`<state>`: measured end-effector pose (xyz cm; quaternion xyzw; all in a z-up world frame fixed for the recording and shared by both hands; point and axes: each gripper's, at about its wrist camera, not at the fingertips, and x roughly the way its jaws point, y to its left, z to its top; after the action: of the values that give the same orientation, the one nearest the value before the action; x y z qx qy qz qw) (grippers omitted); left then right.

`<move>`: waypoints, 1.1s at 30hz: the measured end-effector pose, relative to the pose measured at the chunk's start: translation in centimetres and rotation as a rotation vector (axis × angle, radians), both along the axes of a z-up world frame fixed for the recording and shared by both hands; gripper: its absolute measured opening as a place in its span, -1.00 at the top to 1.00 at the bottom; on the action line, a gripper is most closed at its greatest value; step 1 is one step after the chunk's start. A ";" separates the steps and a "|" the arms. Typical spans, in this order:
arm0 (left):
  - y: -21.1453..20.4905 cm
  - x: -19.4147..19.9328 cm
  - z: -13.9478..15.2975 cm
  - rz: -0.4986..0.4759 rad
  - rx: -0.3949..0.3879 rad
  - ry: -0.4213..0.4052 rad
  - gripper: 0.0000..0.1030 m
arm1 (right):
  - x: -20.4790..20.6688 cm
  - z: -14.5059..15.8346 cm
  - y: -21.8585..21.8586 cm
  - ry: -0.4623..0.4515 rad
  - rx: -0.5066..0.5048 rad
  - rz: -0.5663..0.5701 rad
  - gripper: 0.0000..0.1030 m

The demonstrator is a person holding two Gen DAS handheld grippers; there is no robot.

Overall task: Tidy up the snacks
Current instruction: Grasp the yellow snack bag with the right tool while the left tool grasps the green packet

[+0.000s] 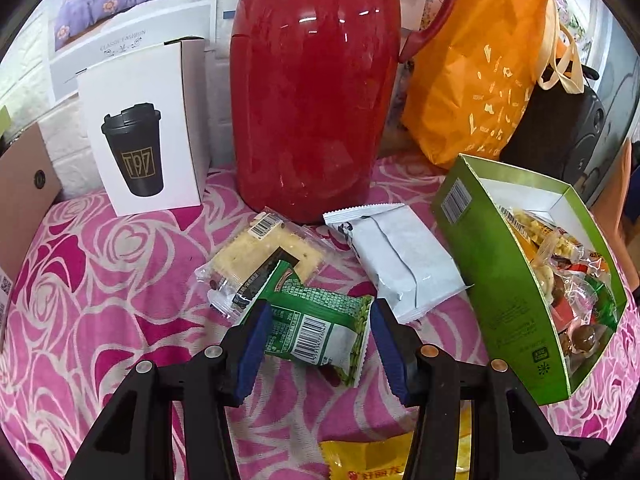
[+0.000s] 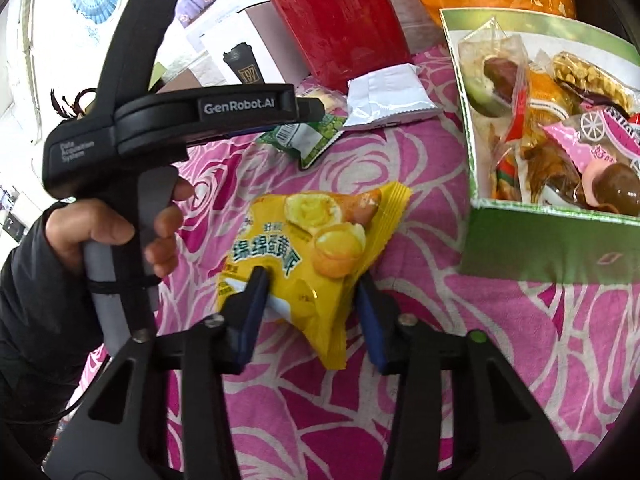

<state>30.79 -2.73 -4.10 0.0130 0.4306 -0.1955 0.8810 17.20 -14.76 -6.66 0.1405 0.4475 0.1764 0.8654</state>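
Right wrist view: the right hand-held gripper point(image 2: 308, 300) grasps the yellow snack packet point(image 2: 316, 240) on the desk beside the green box point(image 2: 552, 240), already part-filled; the left hand-held gripper point(image 1: 316, 336) straddles a green packet point(image 1: 320, 328), unclenched; two packets remain

Left gripper point(image 1: 316, 336) half-open — angled down; right gripper point(image 2: 310, 304) clamped.

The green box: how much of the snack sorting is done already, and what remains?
Done: several wrapped snacks lie in the green box. In hand: the right tongs pinch the yellow packet; the left tongs straddle the green packet. Left: the cracker packet and the white packet on the cloth.
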 end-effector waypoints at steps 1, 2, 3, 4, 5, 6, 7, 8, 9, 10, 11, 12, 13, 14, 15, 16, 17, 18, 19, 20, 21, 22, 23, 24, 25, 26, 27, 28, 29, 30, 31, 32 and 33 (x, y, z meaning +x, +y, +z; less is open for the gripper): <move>0.1 0.1 -0.2 0.009 0.006 0.005 0.00 | -0.1 0.1 0.0 -0.005 -0.004 0.002 0.21; 0.2 0.3 -0.4 0.019 0.008 0.012 0.00 | -0.2 0.3 0.1 -0.009 -0.003 0.004 0.26; 0.3 0.6 -0.7 0.027 0.003 0.019 0.00 | -0.4 0.4 0.0 -0.010 -0.001 0.008 0.28; 0.7 0.6 -0.9 0.035 -0.022 0.023 0.00 | -0.5 0.4 0.0 -0.011 -0.004 0.010 0.29; 0.9 0.6 -1.0 0.042 -0.034 0.024 0.00 | -0.6 0.5 0.0 -0.013 -0.008 0.012 0.29; 1.0 0.6 -1.0 0.046 -0.043 0.027 0.00 | -0.7 0.5 -0.1 -0.013 -0.008 0.010 0.30; 1.1 0.6 -1.0 0.047 -0.045 0.027 0.01 | -0.8 0.4 -0.1 -0.012 -0.006 0.007 0.30; 1.0 0.6 -1.0 0.044 -0.043 0.025 0.06 | -1.0 0.4 -0.2 -0.009 -0.004 0.005 0.30; 1.0 0.5 -0.9 0.037 -0.041 0.020 0.13 | -1.1 0.4 -0.3 -0.008 -0.003 0.005 0.30; 0.9 0.3 -0.9 0.020 -0.038 0.013 0.16 | -1.2 0.4 -0.3 -0.008 -0.005 0.006 0.30; 0.8 0.1 -0.8 0.004 -0.038 0.011 0.22 | -1.4 0.4 -0.4 -0.009 -0.007 0.005 0.30; 0.7 -0.2 -0.7 -0.007 -0.037 0.010 0.27 | -1.5 0.5 -0.4 -0.008 -0.007 0.003 0.30; 0.7 -0.6 -0.7 -0.016 -0.038 0.006 0.35 | -1.8 0.5 -0.6 -0.008 -0.007 0.001 0.30; 0.8 -1.1 -0.6 -0.021 -0.043 0.003 0.47 | -2.0 0.6 -0.6 -0.007 -0.006 -0.001 0.30; 1.0 -1.4 -0.4 -0.024 -0.052 0.005 0.49 | -2.3 0.6 -0.7 -0.006 -0.005 -0.002 0.30; 1.2 -1.9 -0.3 -0.028 -0.063 0.009 0.52 | -2.5 0.6 -0.8 -0.005 -0.005 -0.003 0.30; 1.3 -2.5 -0.2 -0.037 -0.067 0.008 0.53 | -2.7 0.6 -0.9 -0.004 -0.005 -0.004 0.30; 1.4 -3.1 -0.2 -0.046 -0.064 0.005 0.55 | -3.0 0.6 -1.0 -0.003 -0.005 -0.006 0.30; 1.5 -4.0 -0.1 -0.058 -0.059 0.001 0.58 | -3.3 0.6 -1.2 -0.003 -0.006 -0.007 0.30; 1.6 -4.6 0.0 -0.066 -0.058 -0.003 0.59 | -3.7 0.7 -1.4 -0.002 -0.008 -0.009 0.31; 1.9 -5.7 0.2 -0.074 -0.060 -0.011 0.62 | -4.2 0.7 -1.6 -0.002 -0.010 -0.013 0.31; 2.1 -6.5 0.4 -0.080 -0.063 -0.015 0.67 | -4.5 0.8 -1.8 -0.002 -0.011 -0.018 0.31; 2.3 -7.3 0.6 -0.084 -0.066 -0.015 0.70 | -4.9 0.8 -2.1 -0.002 -0.010 -0.024 0.31; 2.6 -8.1 0.8 -0.086 -0.074 -0.013 0.96 | -5.2 0.8 -2.4 0.001 -0.009 -0.032 0.31; 3.1 -8.9 1.0 -0.089 -0.087 -0.007 0.96 | -5.5 0.8 -2.7 0.003 -0.008 -0.038 0.31; 3.3 -9.7 1.2 -0.093 -0.102 -0.007 0.96 | -5.8 0.8 -2.9 0.005 -0.006 -0.046 0.31; 3.2 -10.4 1.4 -0.102 -0.095 -0.016 0.95 | -6.1 0.8 -3.1 0.006 -0.006 -0.052 0.31; 2.7 -10.7 1.4 -0.107 -0.078 -0.022 0.94 | -6.2 0.9 -3.3 0.007 -0.009 -0.056 0.31; 2.4 -10.8 1.3 -0.108 -0.065 -0.020 0.92 | -6.5 0.9 -3.5 0.007 -0.012 -0.061 0.31; 2.3 -10.9 1.3 -0.102 -0.054 -0.016 0.82 | -6.8 1.0 -3.6 0.006 -0.014 -0.065 0.32; 2.1 -10.6 1.1 -0.082 -0.040 -0.011 0.58 | -7.1 1.1 -3.7 0.004 -0.016 -0.068 0.32; 2.1 -10.4 1.1 -0.061 -0.030 -0.011 0.44 | -7.4 1.2 -3.8 0.001 -0.020 -0.068 0.32; 2.2 -10.2 1.0 -0.038 -0.023 -0.014 0.18 | -7.7 1.3 -3.9 -0.002 -0.026 -0.067 0.32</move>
<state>20.62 -0.52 -3.07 0.0124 0.4218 -0.2168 0.8803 9.52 -18.64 -5.37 0.1439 0.4441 0.1416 0.8730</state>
